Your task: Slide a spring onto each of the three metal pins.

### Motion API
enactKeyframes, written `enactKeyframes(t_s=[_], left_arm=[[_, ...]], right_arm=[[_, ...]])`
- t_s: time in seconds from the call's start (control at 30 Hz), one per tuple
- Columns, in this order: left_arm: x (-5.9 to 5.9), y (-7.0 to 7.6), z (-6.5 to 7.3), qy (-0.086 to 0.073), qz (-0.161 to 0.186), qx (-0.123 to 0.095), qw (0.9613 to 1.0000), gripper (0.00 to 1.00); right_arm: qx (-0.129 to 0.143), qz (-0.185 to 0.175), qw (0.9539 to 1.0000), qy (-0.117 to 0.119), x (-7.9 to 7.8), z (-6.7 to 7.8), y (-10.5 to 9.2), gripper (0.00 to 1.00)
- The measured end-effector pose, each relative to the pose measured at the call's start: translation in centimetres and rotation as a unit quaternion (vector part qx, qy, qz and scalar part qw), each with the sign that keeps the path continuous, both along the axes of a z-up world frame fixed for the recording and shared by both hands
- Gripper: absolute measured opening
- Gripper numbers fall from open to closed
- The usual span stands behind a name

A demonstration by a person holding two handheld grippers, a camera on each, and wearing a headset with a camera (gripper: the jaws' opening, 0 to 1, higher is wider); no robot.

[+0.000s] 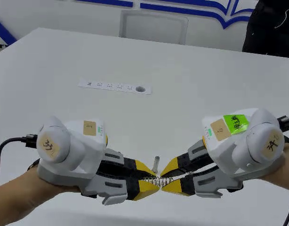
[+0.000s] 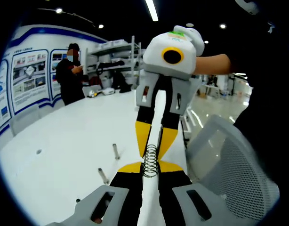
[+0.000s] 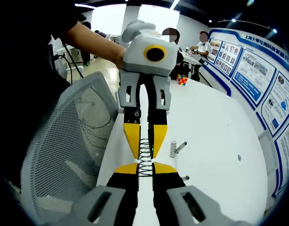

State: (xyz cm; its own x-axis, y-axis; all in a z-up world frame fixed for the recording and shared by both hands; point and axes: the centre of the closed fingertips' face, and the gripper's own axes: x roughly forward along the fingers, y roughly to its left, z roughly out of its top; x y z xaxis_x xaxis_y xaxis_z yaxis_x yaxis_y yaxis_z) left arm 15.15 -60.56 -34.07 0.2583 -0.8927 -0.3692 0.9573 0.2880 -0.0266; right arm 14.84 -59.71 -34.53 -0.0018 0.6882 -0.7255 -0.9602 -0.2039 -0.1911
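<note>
A small steel spring (image 1: 158, 180) hangs in the air between my two grippers, just above the white table's near edge. My left gripper (image 1: 155, 180) is shut on one end of it and my right gripper (image 1: 164, 181) on the other, yellow tips almost touching. The left gripper view has the spring (image 2: 150, 160) rising from my left gripper (image 2: 150, 168) into the right gripper (image 2: 154, 143). Two upright metal pins (image 2: 116, 151) (image 2: 102, 175) stand on the table to the left. In the right gripper view, a pin (image 3: 181, 146) has a second spring (image 3: 173, 149) at its foot.
A white power strip (image 1: 115, 86) lies mid-table, with a grey chair back (image 1: 154, 26) beyond the far edge. A mesh office chair (image 2: 234, 165) stands close under the table's near edge. A person (image 2: 71, 73) stands at the far side.
</note>
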Motion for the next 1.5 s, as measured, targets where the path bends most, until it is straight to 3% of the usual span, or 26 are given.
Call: enactKeyframes(t_s=[0.07,0.1,0.13,0.3,0.37,0.47,0.5,0.53,0.67,0.93,1.17,1.27,1.5], left_arm=[[0.0,0.0,0.2,-0.011,-0.001,0.001,0.9999,0.11],[0.2,0.0,0.3,-0.027,-0.002,0.005,0.9996,0.1],[0.2,0.0,0.4,-0.034,-0.004,0.008,0.9994,0.1],[0.1,-0.1,0.7,-0.028,-0.006,0.003,0.9996,0.1],[0.1,-0.1,0.8,-0.028,-0.008,0.002,0.9996,0.1],[-0.1,-0.1,0.9,-0.027,-0.014,0.002,0.9995,0.1],[-0.2,-0.2,0.9,-0.026,-0.016,0.002,0.9995,0.1],[-0.2,-0.1,0.9,-0.026,-0.015,0.002,0.9995,0.1],[-0.2,0.0,0.9,-0.026,-0.015,0.002,0.9995,0.1],[-0.2,-0.1,0.4,-0.035,-0.025,0.024,0.9988,0.1],[0.2,0.2,0.4,-0.042,-0.012,0.023,0.9988,0.1],[0.3,0.4,0.4,-0.042,-0.009,0.022,0.9989,0.1],[0.5,0.2,0.5,-0.034,0.002,0.01,0.9994,0.1]], right_arm=[[0.002,0.006,0.9999,-0.009,0.0,0.2,0.0,0.11],[0.006,0.003,0.9999,-0.011,0.2,0.3,0.1,0.11],[0.009,0.001,0.9999,-0.009,0.2,0.4,0.1,0.11],[0.019,-0.01,0.9997,0.011,0.1,0.6,0.0,0.14],[0.014,-0.009,0.9998,0.014,0.0,0.3,-0.2,0.17],[0.009,-0.013,0.9998,0.011,0.3,-0.2,-0.6,0.15],[0.014,-0.019,0.9996,0.014,0.5,-0.2,-0.7,0.12],[0.03,-0.026,0.9986,0.035,0.2,0.1,-0.5,0.12],[0.045,-0.031,0.9976,0.044,0.3,0.5,-0.5,0.12],[0.054,-0.021,0.9969,0.054,0.0,1.2,-0.4,0.11],[0.095,-0.034,0.9919,0.077,0.0,2.7,0.5,0.11],[0.123,-0.04,0.9873,0.093,-0.1,3.5,1.2,0.11],[0.149,-0.043,0.9828,0.101,-0.1,4.5,2.4,0.11]])
